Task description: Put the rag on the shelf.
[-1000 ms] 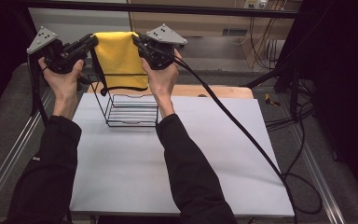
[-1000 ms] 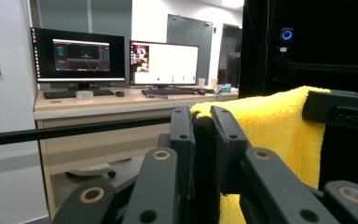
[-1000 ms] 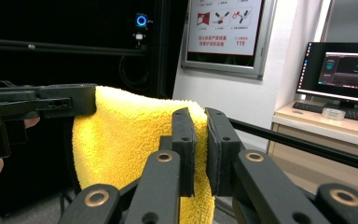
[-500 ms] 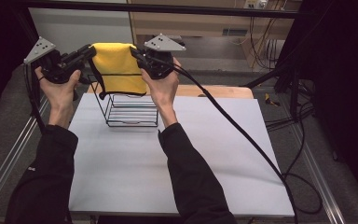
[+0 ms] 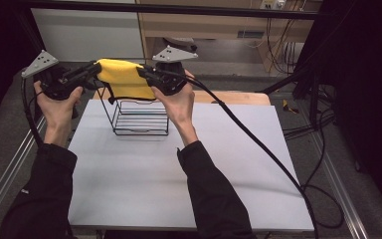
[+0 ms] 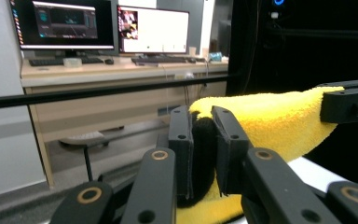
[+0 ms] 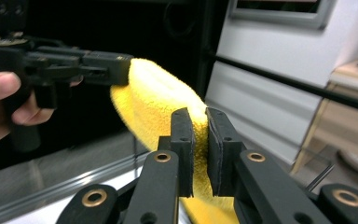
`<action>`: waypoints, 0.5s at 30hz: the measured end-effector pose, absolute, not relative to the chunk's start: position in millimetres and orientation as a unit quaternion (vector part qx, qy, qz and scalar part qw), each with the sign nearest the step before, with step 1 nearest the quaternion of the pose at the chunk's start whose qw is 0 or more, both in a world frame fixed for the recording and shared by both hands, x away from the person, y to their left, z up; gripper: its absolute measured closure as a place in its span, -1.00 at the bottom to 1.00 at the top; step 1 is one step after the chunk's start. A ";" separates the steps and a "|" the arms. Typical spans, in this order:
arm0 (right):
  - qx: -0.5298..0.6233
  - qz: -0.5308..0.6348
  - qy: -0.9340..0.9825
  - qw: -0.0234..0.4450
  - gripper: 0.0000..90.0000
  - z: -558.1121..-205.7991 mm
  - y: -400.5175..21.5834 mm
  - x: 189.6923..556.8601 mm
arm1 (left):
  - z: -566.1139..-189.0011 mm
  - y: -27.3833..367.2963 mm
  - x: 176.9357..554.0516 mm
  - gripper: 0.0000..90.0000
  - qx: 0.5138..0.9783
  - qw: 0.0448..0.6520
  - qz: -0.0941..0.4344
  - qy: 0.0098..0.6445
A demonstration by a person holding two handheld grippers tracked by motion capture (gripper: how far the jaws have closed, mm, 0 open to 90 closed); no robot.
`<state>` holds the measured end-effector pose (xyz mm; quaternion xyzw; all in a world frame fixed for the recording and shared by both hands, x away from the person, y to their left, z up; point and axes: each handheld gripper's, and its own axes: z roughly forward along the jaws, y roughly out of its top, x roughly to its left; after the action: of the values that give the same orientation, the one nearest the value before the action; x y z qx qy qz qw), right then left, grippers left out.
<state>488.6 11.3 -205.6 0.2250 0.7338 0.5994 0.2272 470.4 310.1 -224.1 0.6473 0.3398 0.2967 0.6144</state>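
Both tools, left tool and right tool, are gripping the yellow cloth stretched above the wire rack on the tabletop, draping not yet done.

High view sits above the person's side, looking forward and down over the white desk, forearms entering from six o'clock. It's well back, taking in the whole desk. The left gripper view rides close behind its own black jaws, looking level toward a far bench with monitors at eleven o'clock. The right gripper view is just as tight, facing a grey wall panel at two o'clock. All three share the yellow cloth, stretched between the hand-held grippers.
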 end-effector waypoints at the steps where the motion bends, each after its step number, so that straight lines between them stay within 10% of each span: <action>1: 0.225 0.597 0.737 0.224 0.84 -206.5 10.7 487.8 | -225.3 309.9 468.9 0.74 0.648 0.614 0.297 0.338; 15: 0.224 0.566 0.766 0.207 0.84 -219.5 4.5 485.9 | -235.4 303.4 461.6 0.70 0.683 0.583 0.287 0.335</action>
<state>485.9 4.5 -219.5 0.2242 0.7660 0.5657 0.2071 461.6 303.4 -235.4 0.6827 0.3347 0.2869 0.5828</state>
